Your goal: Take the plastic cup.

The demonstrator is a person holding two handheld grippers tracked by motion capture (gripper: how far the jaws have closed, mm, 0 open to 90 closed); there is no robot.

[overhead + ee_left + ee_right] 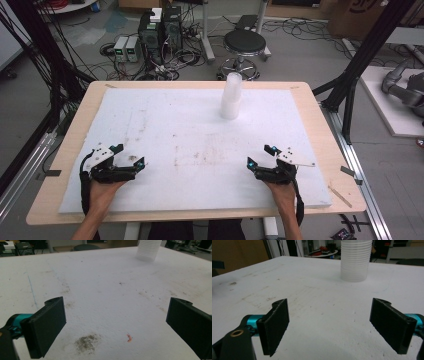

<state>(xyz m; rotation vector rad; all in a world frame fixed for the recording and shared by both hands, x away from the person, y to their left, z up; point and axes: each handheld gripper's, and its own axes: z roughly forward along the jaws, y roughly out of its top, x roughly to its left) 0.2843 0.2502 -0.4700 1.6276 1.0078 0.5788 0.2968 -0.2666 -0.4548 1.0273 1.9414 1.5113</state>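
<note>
From the high view, my left gripper (pixel 129 155) rests low on the near left part of the white foam sheet (pixel 165 125) that covers the wooden desk (pixel 325 150), and my right gripper (pixel 261 156) sits on the near right part. Both point toward the far edge, and each has its jaws spread wide with nothing between them. The stack of clear plastic cups (pixel 231 96) stands upright near the far edge of the sheet, a little right of centre and well apart from both grippers. It is closer to my right gripper than to my left. Beyond the desk a black round stool (pixel 244 44) stands on the floor among cables and computer boxes.

In the left gripper view, my two black jaws stand far apart at the bottom corners, over bare foam. Between them lie a dark smudge (pixel 86 343) and a small red scrap (pixel 129 337) on the sheet. The stack of clear plastic cups (pixel 149 249) shows at the top, right of centre, cut off by the frame's edge.

In the right gripper view, my jaws are again wide open and hold nothing. The stack of clear plastic cups (pixel 356 260) stands ahead, slightly right of the middle of the gap, its ribbed rims plain to see, its base on the foam sheet (pixel 317 315).
</note>
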